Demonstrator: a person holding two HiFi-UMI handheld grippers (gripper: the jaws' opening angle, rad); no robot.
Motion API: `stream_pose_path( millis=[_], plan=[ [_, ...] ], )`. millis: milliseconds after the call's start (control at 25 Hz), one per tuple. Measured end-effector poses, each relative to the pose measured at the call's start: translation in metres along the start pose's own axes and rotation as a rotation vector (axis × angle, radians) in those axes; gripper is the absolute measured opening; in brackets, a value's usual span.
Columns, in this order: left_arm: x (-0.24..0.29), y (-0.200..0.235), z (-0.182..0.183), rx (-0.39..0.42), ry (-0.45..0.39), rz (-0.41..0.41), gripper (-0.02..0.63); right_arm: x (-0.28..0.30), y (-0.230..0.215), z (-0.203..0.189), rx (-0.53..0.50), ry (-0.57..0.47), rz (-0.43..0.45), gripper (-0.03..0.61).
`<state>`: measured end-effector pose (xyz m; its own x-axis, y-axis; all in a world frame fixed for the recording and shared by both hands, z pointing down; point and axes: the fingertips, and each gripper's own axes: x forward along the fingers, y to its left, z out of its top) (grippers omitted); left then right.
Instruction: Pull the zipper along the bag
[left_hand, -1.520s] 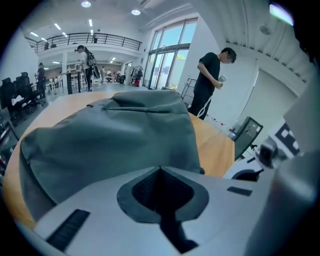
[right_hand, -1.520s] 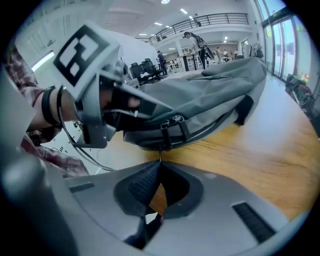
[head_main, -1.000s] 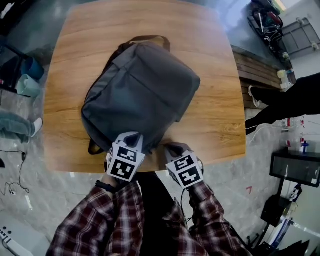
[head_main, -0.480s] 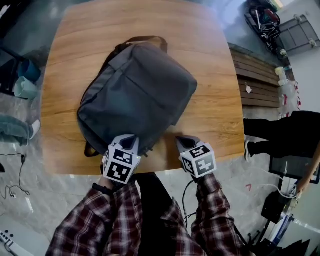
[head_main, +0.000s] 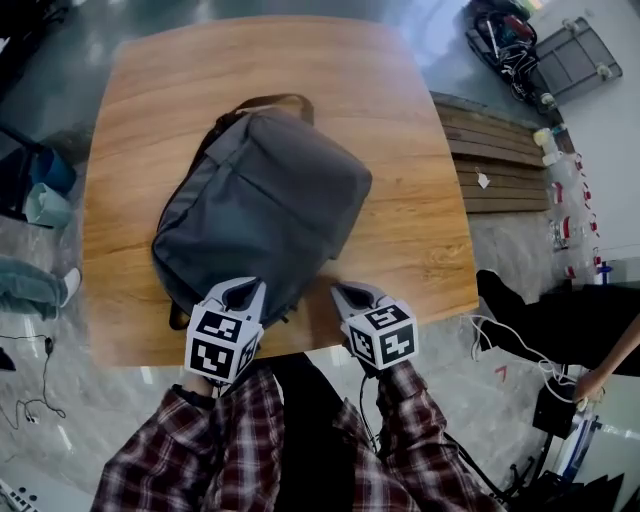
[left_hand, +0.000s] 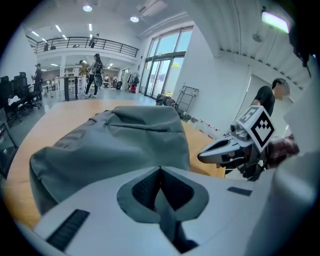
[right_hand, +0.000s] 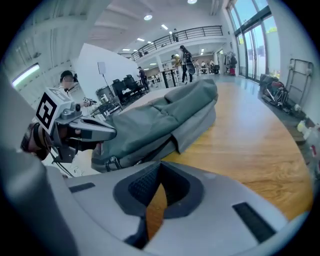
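A grey backpack (head_main: 262, 210) lies flat on the wooden table (head_main: 420, 230), its brown top handle (head_main: 275, 101) pointing to the far side. My left gripper (head_main: 246, 291) is shut and empty, its tips just over the bag's near edge. My right gripper (head_main: 345, 293) is also shut and empty, over bare wood just right of the bag's near corner. In the left gripper view the backpack (left_hand: 115, 140) fills the space ahead and the right gripper (left_hand: 222, 150) shows at the right. The right gripper view has the backpack (right_hand: 165, 117) and the left gripper (right_hand: 95, 132) to its left. I cannot make out a zipper pull.
The table's near edge (head_main: 300, 345) runs just under both grippers. A slatted wooden bench (head_main: 500, 160) stands to the right of the table. A person's dark legs (head_main: 560, 320) are at the right. Clothes and cables lie on the floor at the left (head_main: 30, 275).
My right gripper swung out to the right, then came back a little toward the bag. The left gripper drifted slightly left. The bag stays in place.
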<state>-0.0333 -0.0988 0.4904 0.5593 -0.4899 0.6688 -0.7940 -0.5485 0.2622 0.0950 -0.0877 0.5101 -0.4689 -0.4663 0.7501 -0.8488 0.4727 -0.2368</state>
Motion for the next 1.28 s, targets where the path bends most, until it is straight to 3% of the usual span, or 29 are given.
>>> stream_pose_path(
  millis=[320,640,880,1280],
  plan=[
    [-0.056,-0.036,0.089,-0.044,-0.274,-0.085,0.011,-0.057,0.021,0.064,-0.006,-0.202,-0.029,0.008],
    [-0.105,-0.078,0.152,0.035,-0.476,-0.109,0.011,-0.117,0.063,0.131,-0.077,-0.430,-0.023,0.008],
    [-0.123,-0.089,0.164,0.041,-0.524,-0.115,0.011,-0.147,0.083,0.158,-0.118,-0.527,-0.014,0.008],
    [-0.137,-0.097,0.178,0.031,-0.584,-0.119,0.011,-0.167,0.087,0.168,-0.136,-0.582,-0.016,0.007]
  ],
)
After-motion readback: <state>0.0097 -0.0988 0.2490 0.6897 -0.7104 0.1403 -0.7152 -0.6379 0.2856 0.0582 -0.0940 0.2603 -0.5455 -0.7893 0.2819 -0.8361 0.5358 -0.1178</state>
